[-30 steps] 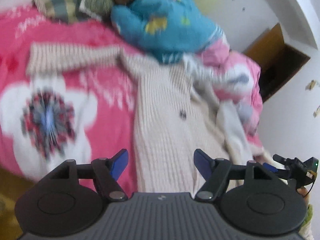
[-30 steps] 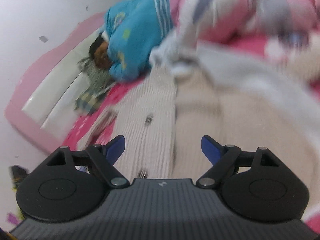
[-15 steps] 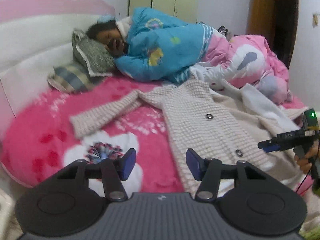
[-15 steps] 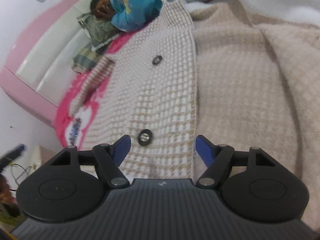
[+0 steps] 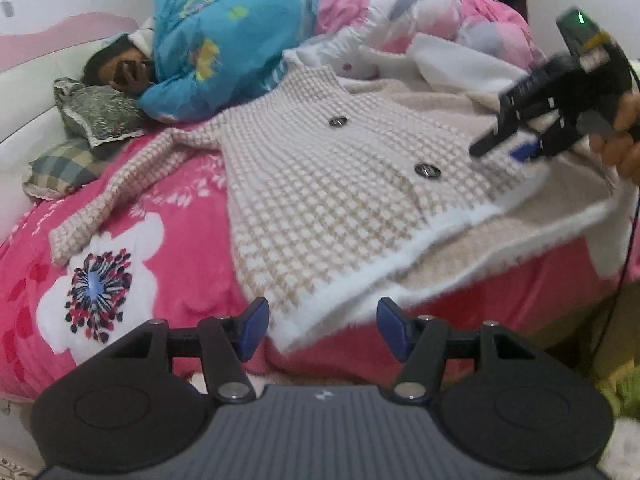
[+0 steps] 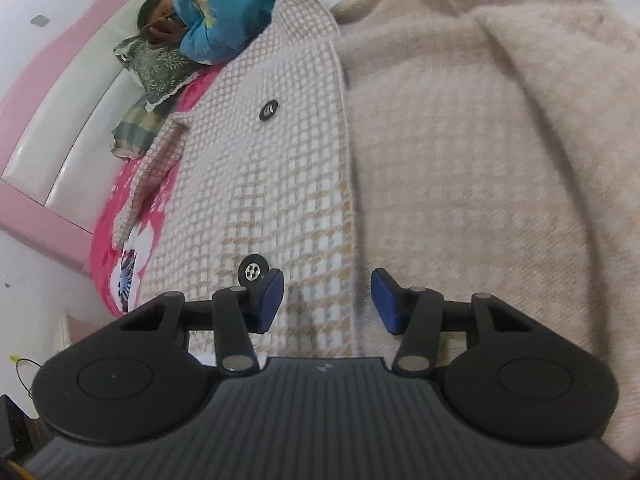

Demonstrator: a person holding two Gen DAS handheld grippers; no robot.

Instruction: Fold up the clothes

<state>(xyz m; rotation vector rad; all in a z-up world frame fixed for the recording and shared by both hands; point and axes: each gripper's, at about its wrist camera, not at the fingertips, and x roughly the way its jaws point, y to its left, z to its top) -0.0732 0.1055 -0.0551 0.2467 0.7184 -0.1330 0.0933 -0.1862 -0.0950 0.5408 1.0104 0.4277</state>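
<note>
On the pink bed [image 5: 188, 248] a checked cardigan [image 5: 320, 200] lies spread flat, one sleeve [image 5: 116, 196] stretched toward the pillows [image 5: 80, 136], its open front showing a beige lining [image 6: 480, 160]. Its hem corner sits just ahead of the left gripper [image 5: 323, 330], whose jaws stand apart with nothing pinched. The right gripper [image 6: 327, 301] hovers low over the front edge near the lower button [image 6: 252, 271]; its jaws are closing around that edge, pads not yet pressing. A person [image 5: 224, 48] lies beyond.
</note>
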